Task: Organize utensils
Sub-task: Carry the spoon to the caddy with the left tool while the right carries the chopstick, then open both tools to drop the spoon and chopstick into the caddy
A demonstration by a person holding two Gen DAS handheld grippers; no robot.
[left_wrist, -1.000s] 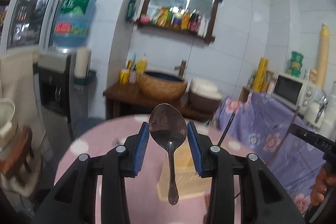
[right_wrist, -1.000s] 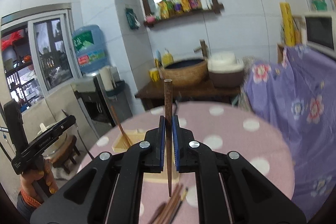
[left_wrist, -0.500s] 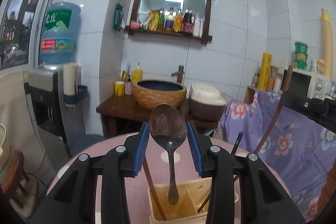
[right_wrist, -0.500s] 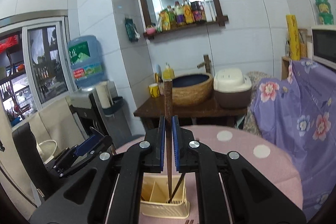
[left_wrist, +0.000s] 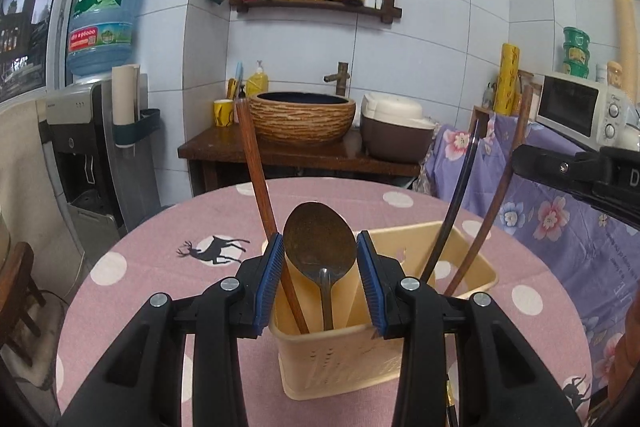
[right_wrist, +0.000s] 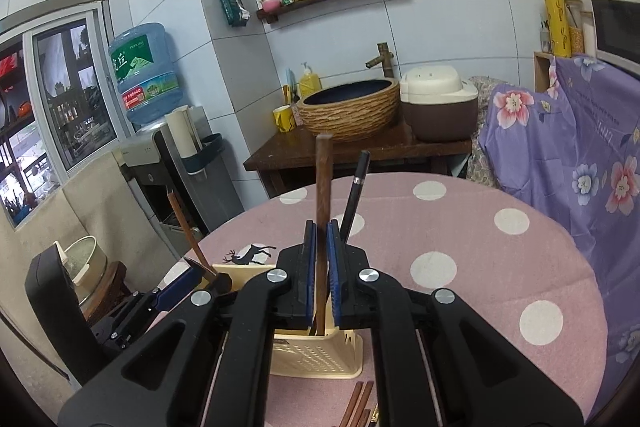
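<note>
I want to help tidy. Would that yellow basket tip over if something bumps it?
Probably it could. The yellow basket looks like thin, holey plastic, so likely light. Long chopsticks lean out far above its rim, which may pull it sideways. It stands on the soft pink tablecloth, so a push might slide it first.

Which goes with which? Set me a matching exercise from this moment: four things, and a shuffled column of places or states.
Things:
1. spoon
2. brown chopstick
3. black chopstick
4. utensil holder

Places or states:
A. standing loose in the holder
B. on the pink dotted tablecloth
C. clamped in the right tongs
D. bowl up, between the left tongs

Pairs: 1-D, 2-C, 3-A, 4-B
</note>
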